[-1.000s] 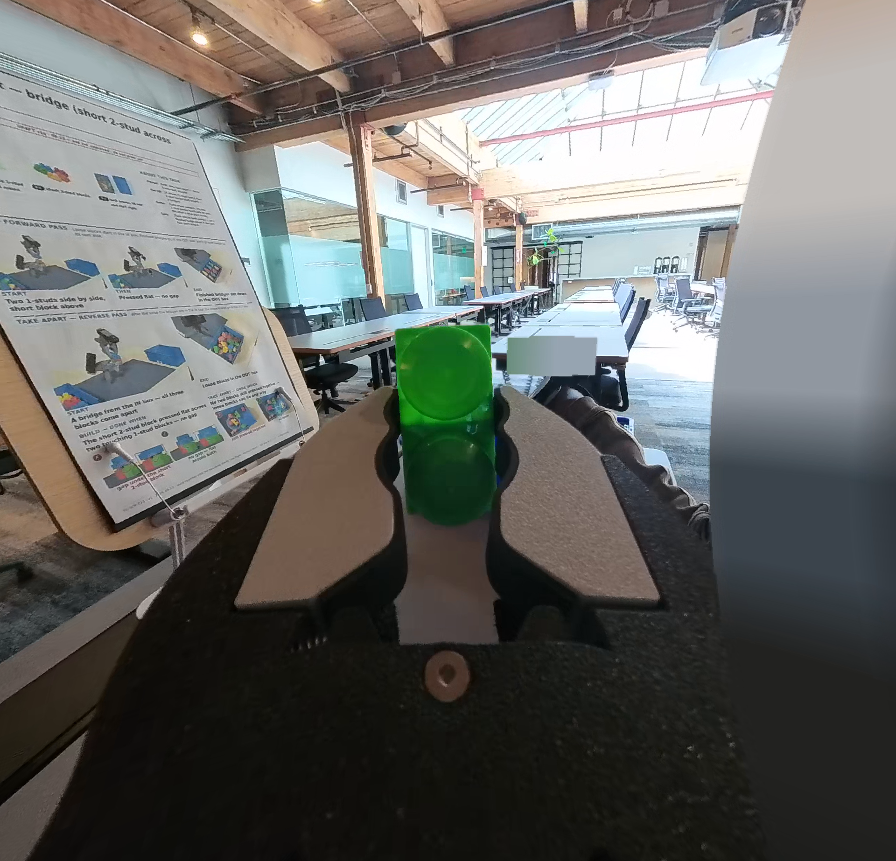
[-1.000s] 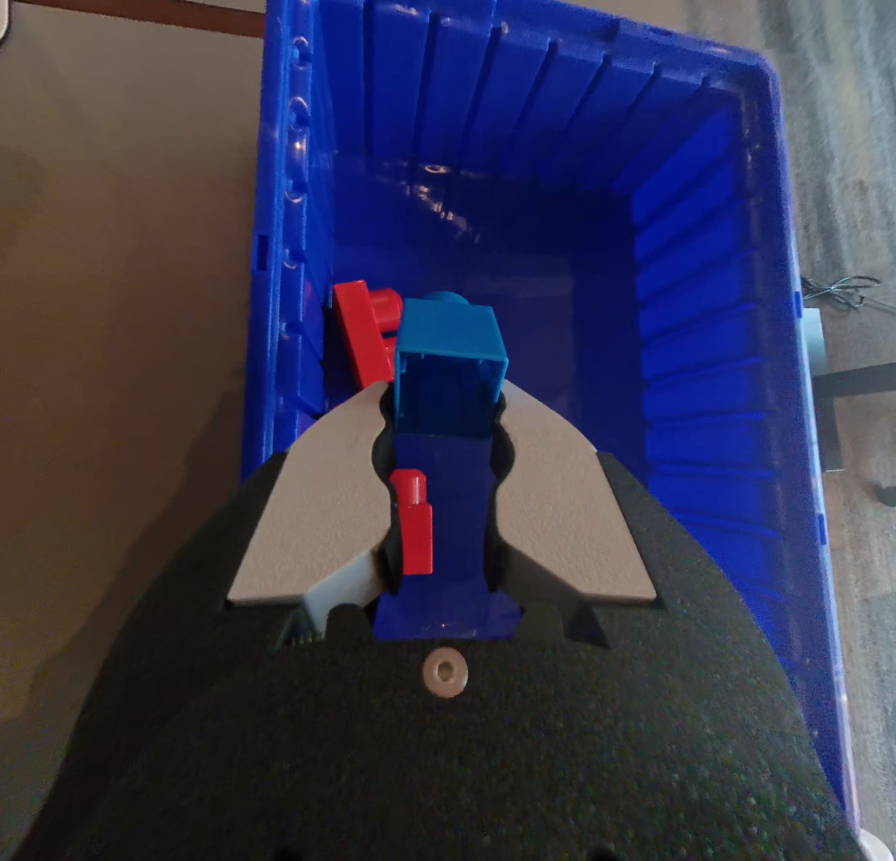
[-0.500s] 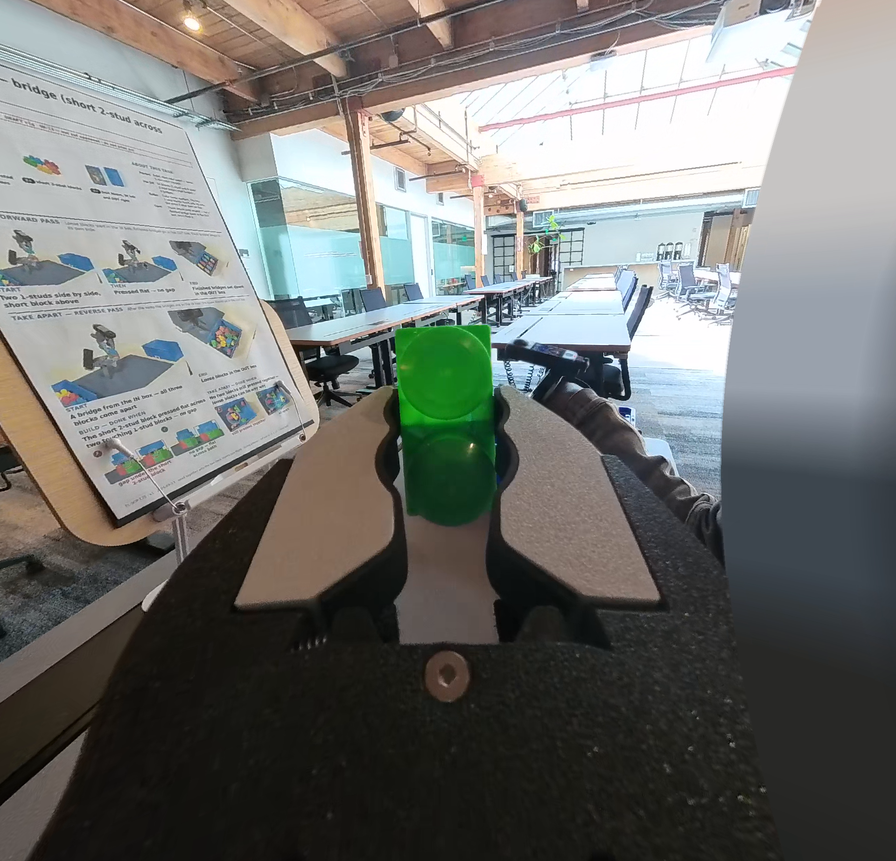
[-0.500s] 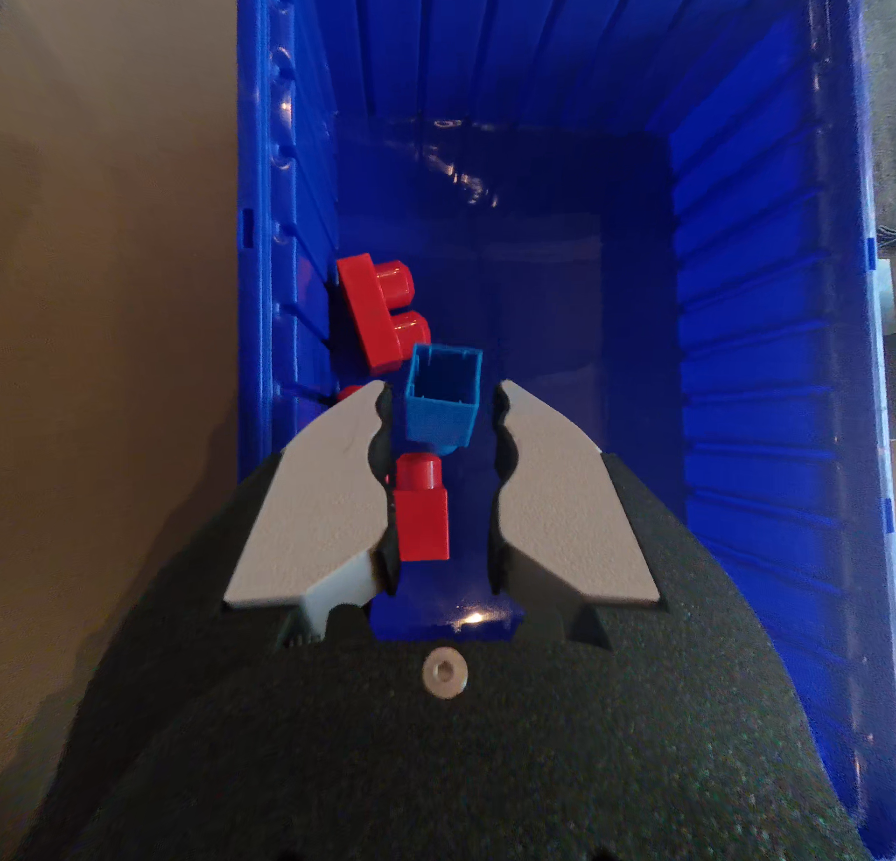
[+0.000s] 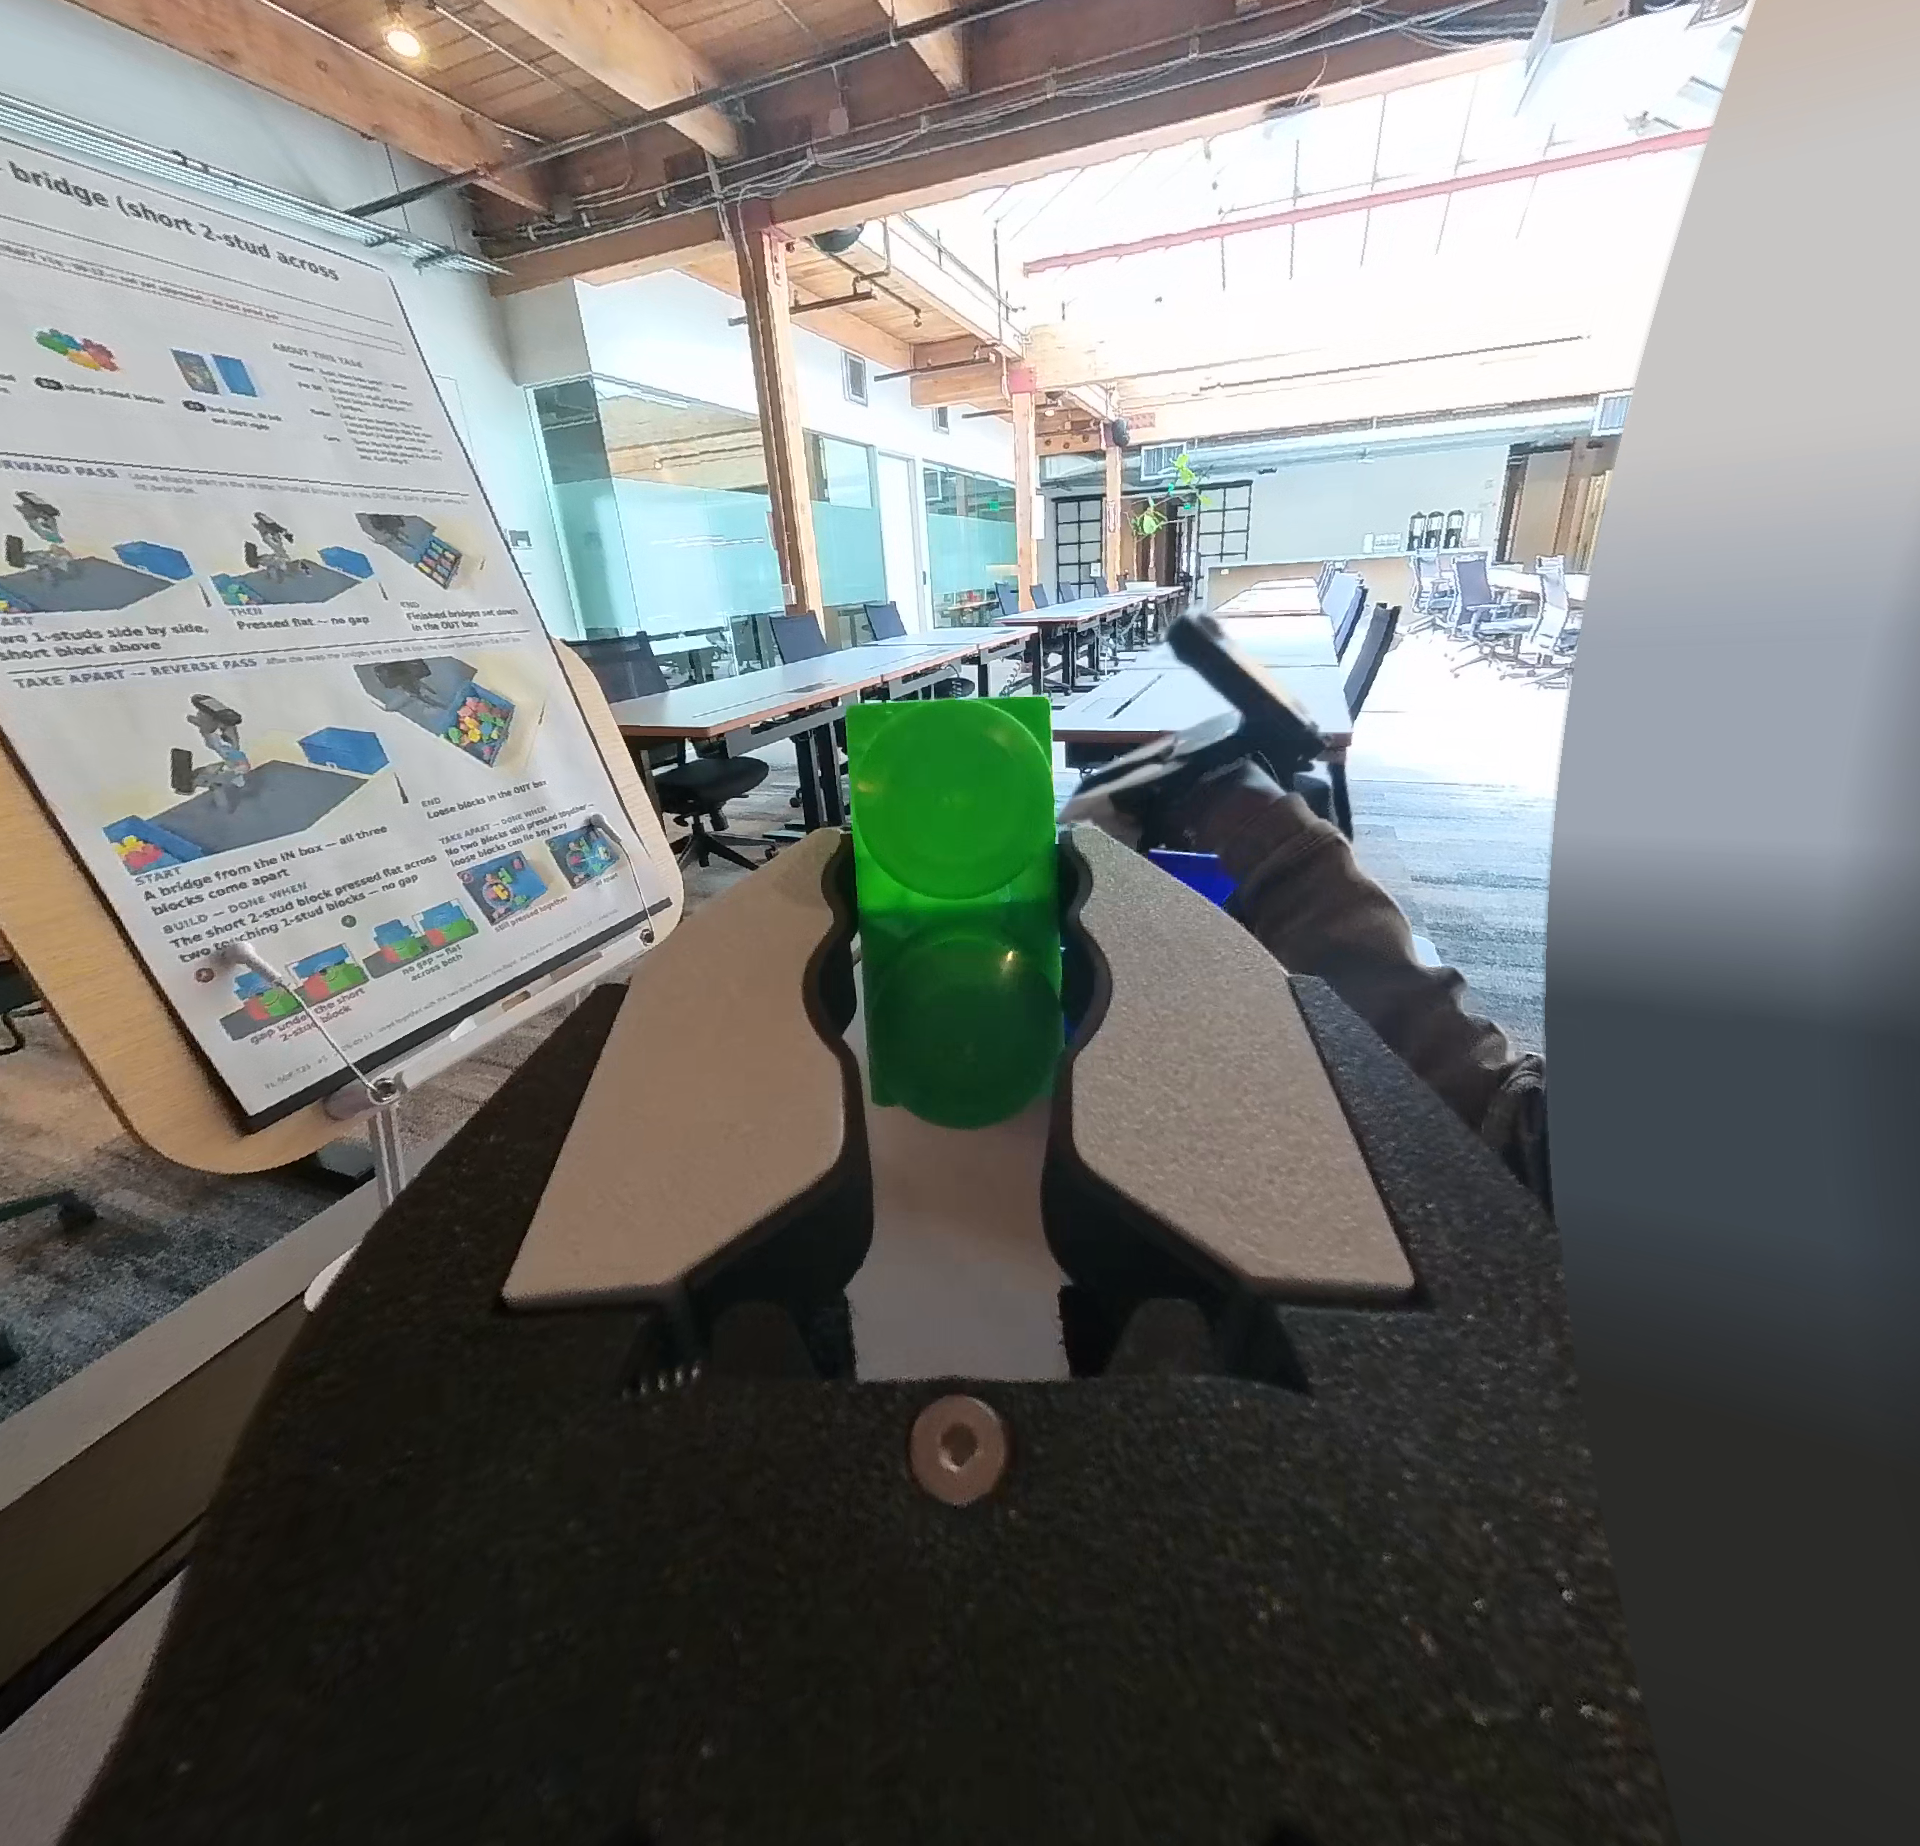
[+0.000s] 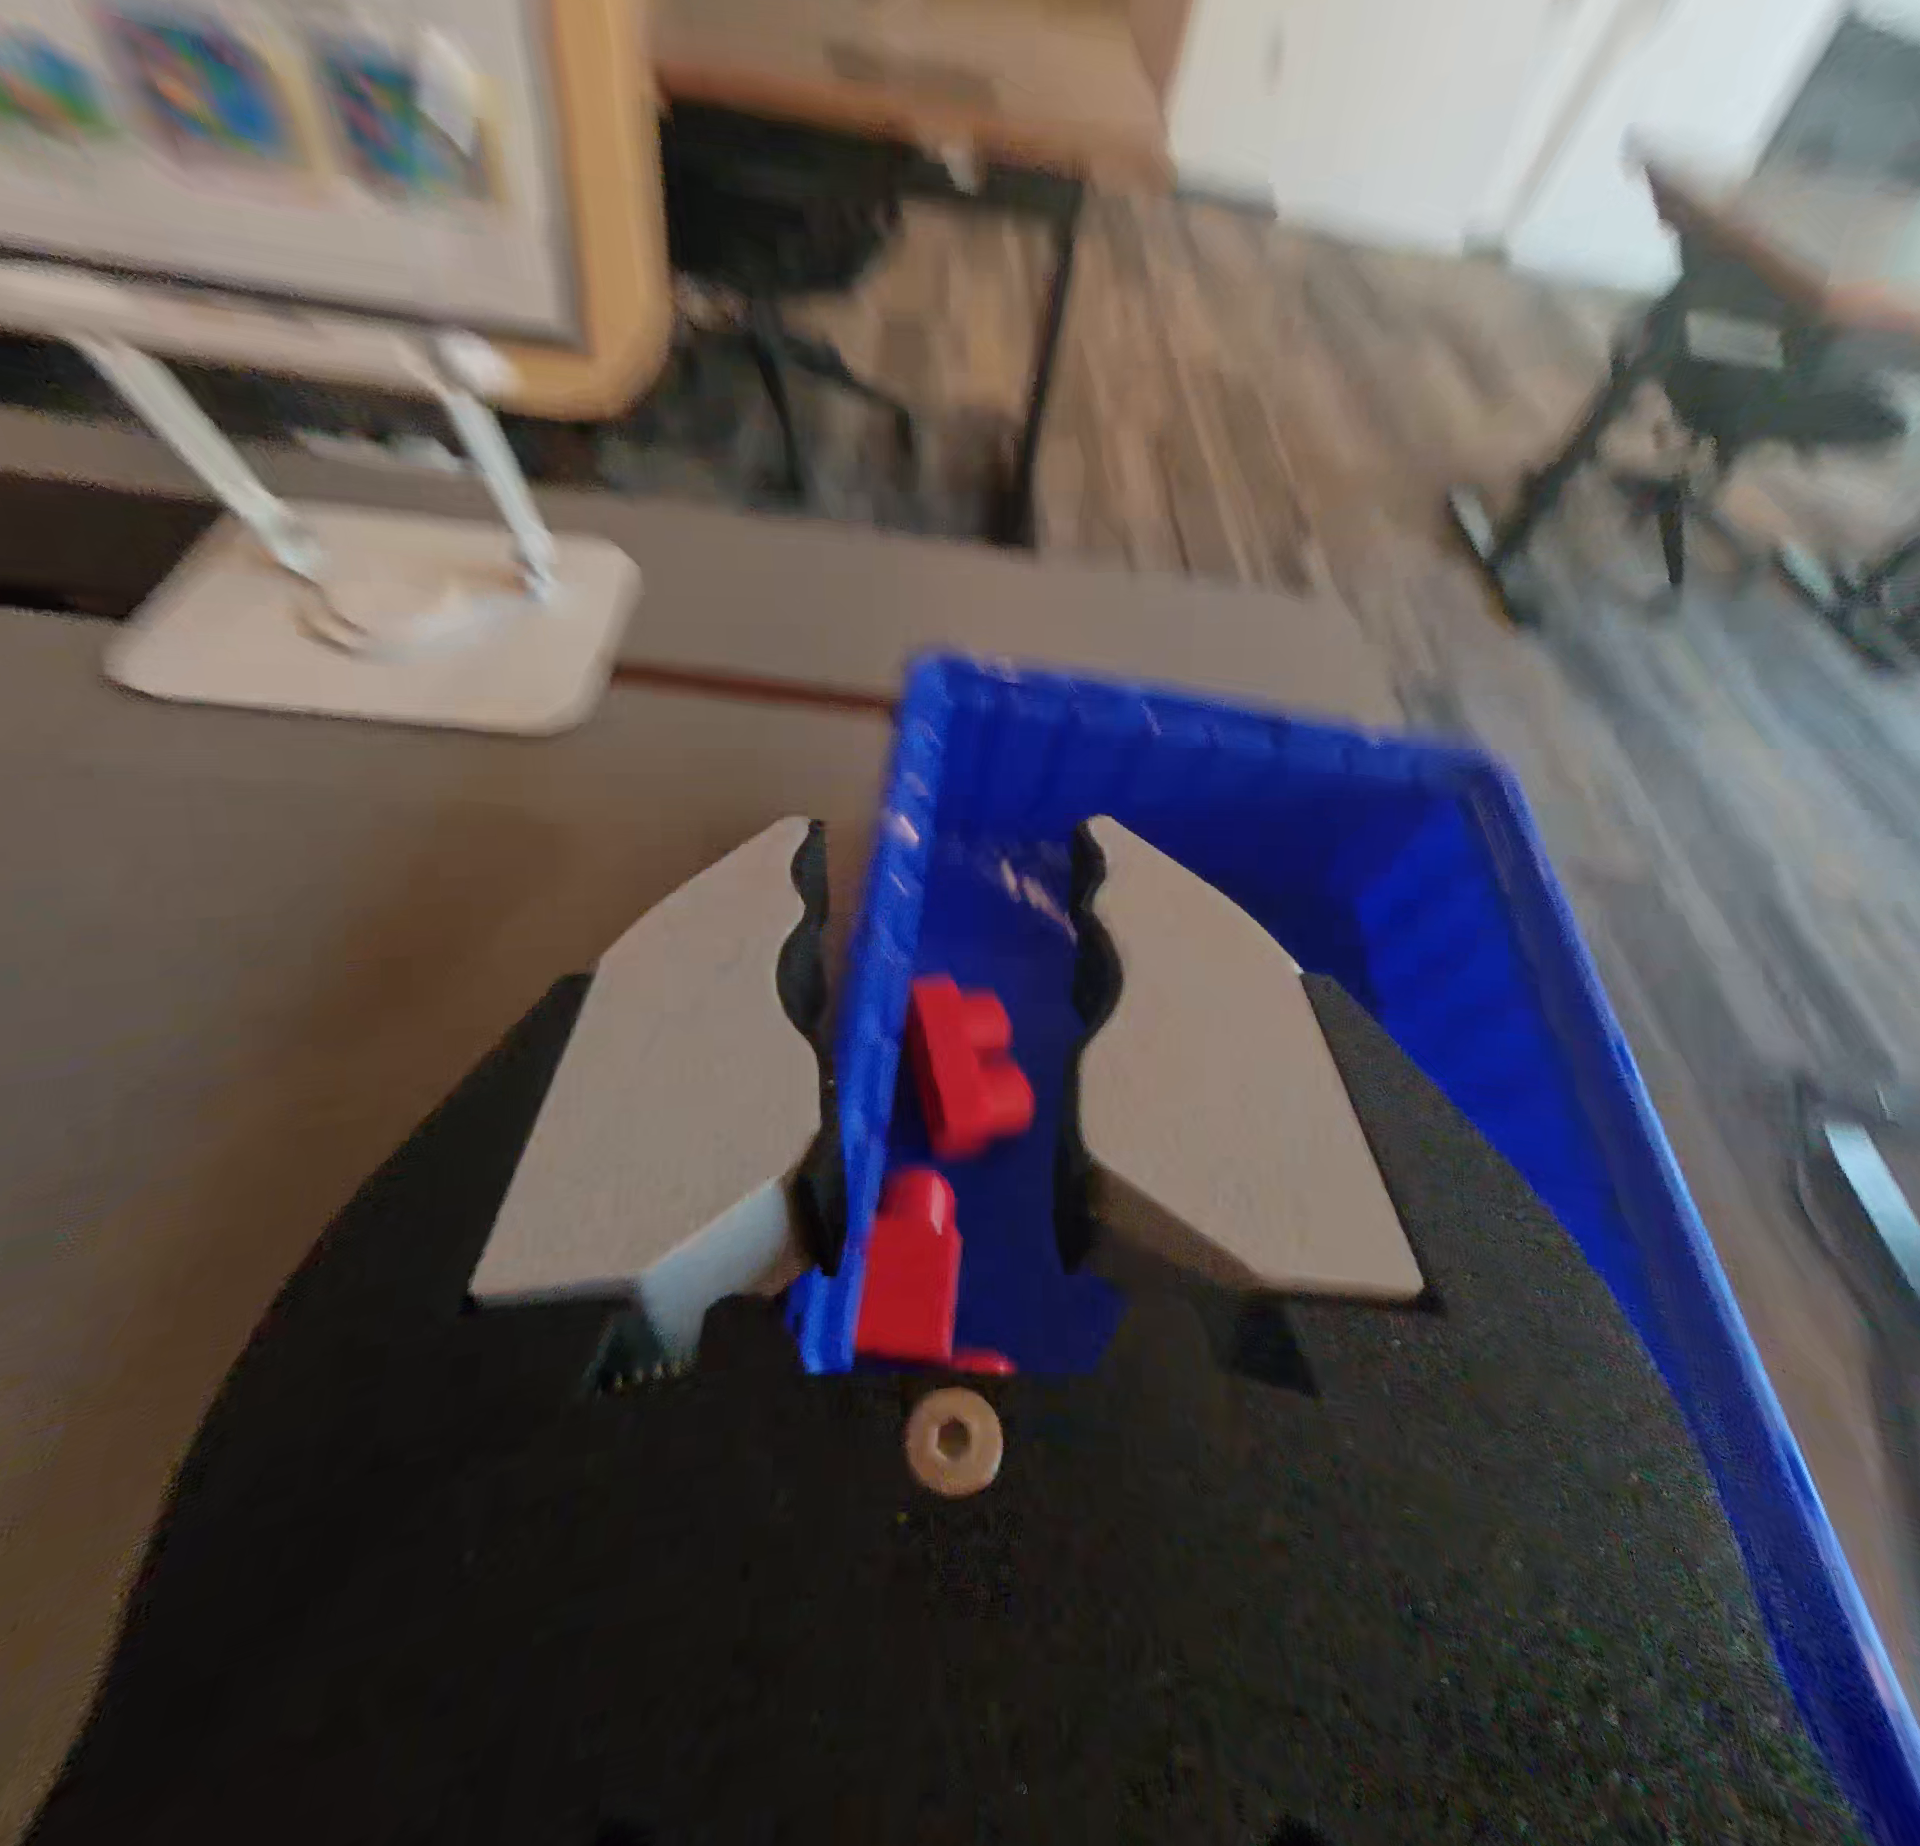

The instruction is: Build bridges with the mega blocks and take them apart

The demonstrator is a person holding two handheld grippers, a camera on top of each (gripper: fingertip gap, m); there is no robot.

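Observation:
My left gripper (image 5: pixel 956 861) is shut on a green two-stud block (image 5: pixel 956 903), held up in the air with its studs facing the camera. My right gripper (image 6: pixel 951 840) is open and empty, above the left wall of a blue bin (image 6: pixel 1558 965). Two red blocks lie in the bin against that wall: a two-stud one (image 6: pixel 971 1064) and a one-stud one (image 6: pixel 914 1266). The blue block is not in view. The right gripper also shows far off in the left wrist view (image 5: pixel 1195 768), held by a sleeved arm (image 5: pixel 1340 923). The right wrist view is blurred by motion.
An instruction sheet on a wooden board (image 5: pixel 239 653) stands on a stand at the left; its white base (image 6: pixel 374 633) rests on the brown table (image 6: pixel 312 913). Office tables and chairs (image 5: pixel 727 768) lie beyond. A grey blurred patch covers the right edge. The gap from one gripper's tips to the other's is roughly 50 cm.
My right gripper let go of the blue block into the bin, opened wider and rose, tilting up from looking down into the bin. The left gripper stayed put with the green block.

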